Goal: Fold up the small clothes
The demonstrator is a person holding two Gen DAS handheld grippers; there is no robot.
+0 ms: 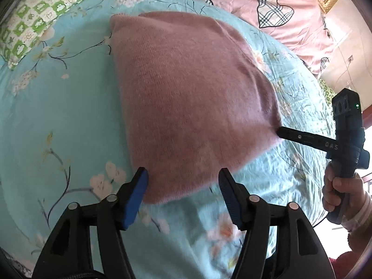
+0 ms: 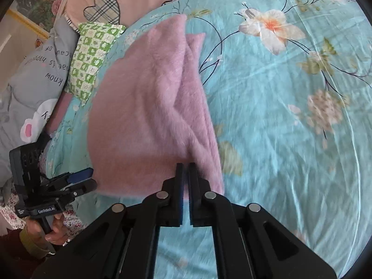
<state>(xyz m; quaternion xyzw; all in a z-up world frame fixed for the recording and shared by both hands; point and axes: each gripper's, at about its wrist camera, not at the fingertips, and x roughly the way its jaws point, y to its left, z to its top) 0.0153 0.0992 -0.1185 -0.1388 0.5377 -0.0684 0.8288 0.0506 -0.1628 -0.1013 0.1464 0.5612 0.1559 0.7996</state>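
A fuzzy pink sweater (image 1: 193,97) lies folded on the bed (image 1: 58,121), on a blue sheet with flowers. The left gripper (image 1: 183,186) hangs over the near edge of the sweater, its jaws wide apart and holding nothing. The right gripper (image 2: 185,169) is at the sweater's side edge, jaws almost closed with a thin gap; I cannot tell if cloth is pinched there. A green checked pillow (image 2: 93,55) sits beyond the sweater.
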